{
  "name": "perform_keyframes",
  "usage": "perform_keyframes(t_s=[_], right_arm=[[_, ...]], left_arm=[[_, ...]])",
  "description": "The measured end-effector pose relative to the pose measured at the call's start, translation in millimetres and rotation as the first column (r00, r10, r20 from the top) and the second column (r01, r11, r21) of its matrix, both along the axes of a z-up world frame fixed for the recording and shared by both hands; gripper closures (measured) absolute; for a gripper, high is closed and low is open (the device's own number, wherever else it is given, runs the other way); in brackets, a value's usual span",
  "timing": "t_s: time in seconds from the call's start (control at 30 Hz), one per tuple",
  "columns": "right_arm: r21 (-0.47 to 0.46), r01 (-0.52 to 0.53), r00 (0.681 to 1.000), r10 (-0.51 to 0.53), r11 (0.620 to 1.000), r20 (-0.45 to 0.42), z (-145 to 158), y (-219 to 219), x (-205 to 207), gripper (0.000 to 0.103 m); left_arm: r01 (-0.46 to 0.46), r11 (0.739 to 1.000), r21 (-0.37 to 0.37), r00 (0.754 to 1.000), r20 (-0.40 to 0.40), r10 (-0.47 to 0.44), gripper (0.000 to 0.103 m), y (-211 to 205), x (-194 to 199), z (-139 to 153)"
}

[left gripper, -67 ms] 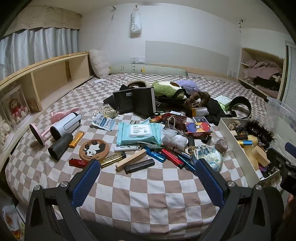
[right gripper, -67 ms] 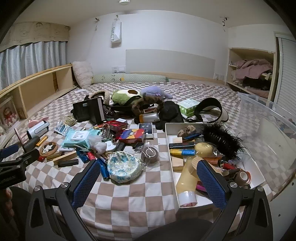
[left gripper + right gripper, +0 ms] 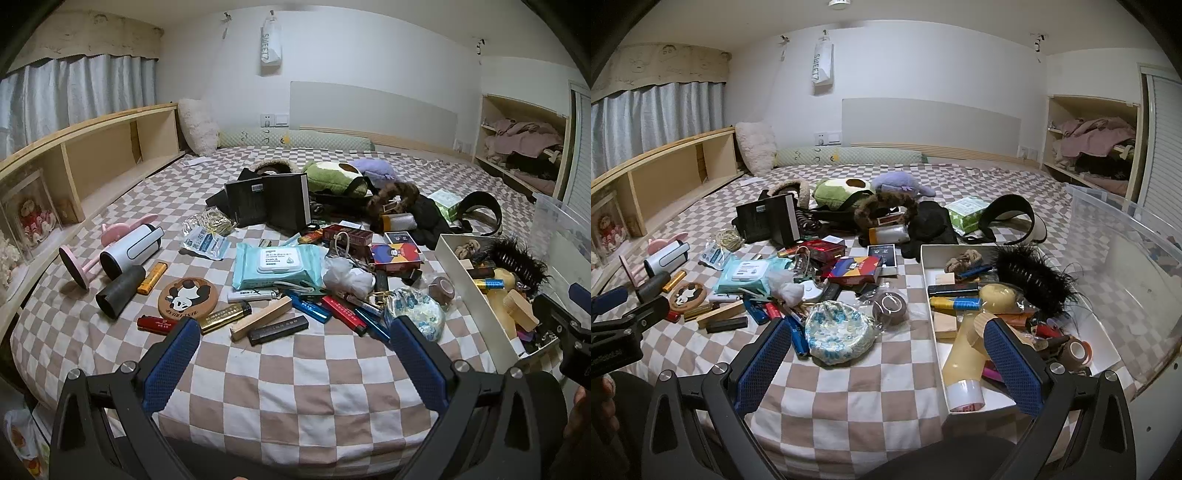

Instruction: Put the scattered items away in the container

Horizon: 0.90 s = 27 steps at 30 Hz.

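Small items lie scattered over a checked bed: several lighters (image 3: 308, 308), a wooden block (image 3: 260, 323), a panda coaster (image 3: 187, 298), a wet-wipes pack (image 3: 275, 265) and a floral pouch (image 3: 838, 332). A white tray (image 3: 929, 280) at the right holds a cream bottle (image 3: 964, 363), a black feather piece (image 3: 1030, 277) and other bits. My left gripper (image 3: 295, 328) hovers open and empty just short of the lighters. My right gripper (image 3: 886, 330) hangs open and empty, between the pouch and the tray's near end.
A big clear plastic bin (image 3: 1126, 258) stands right of the tray. Plush toys (image 3: 846, 192), a black book (image 3: 269, 203) and a visor (image 3: 1008, 218) lie farther back. A wooden shelf (image 3: 92, 162) runs along the left. The near bed edge is close below both grippers.
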State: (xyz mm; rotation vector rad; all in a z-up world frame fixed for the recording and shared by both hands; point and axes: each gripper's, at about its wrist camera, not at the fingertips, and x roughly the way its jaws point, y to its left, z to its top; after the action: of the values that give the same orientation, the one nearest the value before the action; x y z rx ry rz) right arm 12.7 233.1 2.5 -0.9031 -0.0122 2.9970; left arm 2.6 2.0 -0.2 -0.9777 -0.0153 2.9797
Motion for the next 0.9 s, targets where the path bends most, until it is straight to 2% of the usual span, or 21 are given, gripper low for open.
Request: perform_keyframes(t_s=[0.9], right_arm=[[-0.003, -0.001, 1.000, 0.001, 1.000, 0.002, -2.8, 3.7, -3.0, 0.000]], left_arm=[[0.000, 1.000, 0.000, 1.000, 0.015, 0.000, 0.000, 0.2, 1.8, -3.4]])
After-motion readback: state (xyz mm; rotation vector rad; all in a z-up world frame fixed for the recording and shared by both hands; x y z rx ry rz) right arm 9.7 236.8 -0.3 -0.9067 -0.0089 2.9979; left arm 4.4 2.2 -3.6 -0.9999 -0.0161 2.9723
